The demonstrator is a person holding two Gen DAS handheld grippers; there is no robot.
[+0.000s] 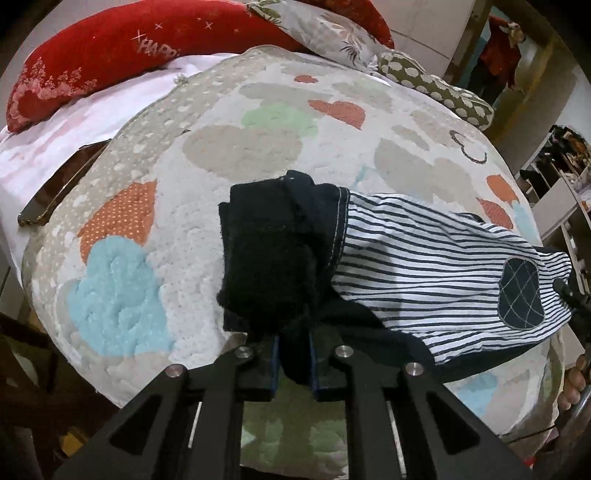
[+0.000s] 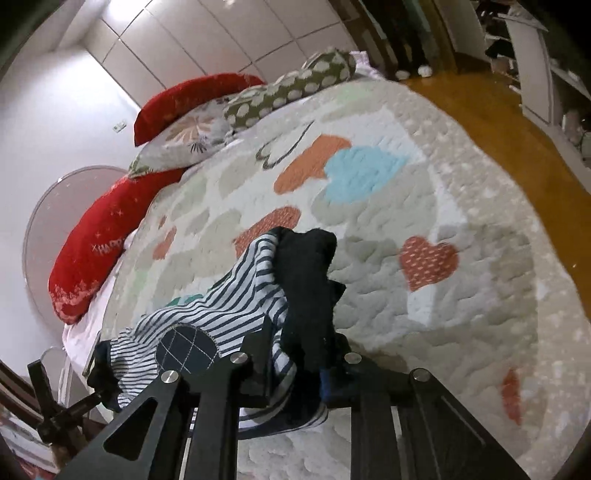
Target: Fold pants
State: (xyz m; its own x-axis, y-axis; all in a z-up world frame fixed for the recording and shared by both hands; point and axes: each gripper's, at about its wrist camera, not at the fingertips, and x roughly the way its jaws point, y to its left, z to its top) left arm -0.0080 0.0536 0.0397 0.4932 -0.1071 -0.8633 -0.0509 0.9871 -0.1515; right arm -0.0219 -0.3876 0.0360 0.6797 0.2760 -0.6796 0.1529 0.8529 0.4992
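The pants [image 1: 436, 266] are small, white with dark stripes, a dark quilted patch [image 1: 521, 295] and dark navy cuffs and lining. They hang stretched above the bed between both grippers. My left gripper [image 1: 293, 363] is shut on the dark navy end [image 1: 266, 258]. My right gripper [image 2: 295, 384] is shut on the other end, where striped cloth [image 2: 221, 314] and dark cloth [image 2: 310, 295] bunch over its fingers. The patch also shows in the right wrist view [image 2: 184, 349]. The left gripper shows at the lower left of the right wrist view [image 2: 70, 406].
A quilted bedspread [image 1: 258, 147] with heart and cloud shapes covers the bed below. Red pillows [image 1: 92, 59], a floral pillow [image 1: 332, 33] and an olive dotted cushion [image 1: 436, 88] lie at the head. A phone [image 1: 59, 188] lies at the bed's left. Wooden floor [image 2: 517, 122] and shelves lie beyond.
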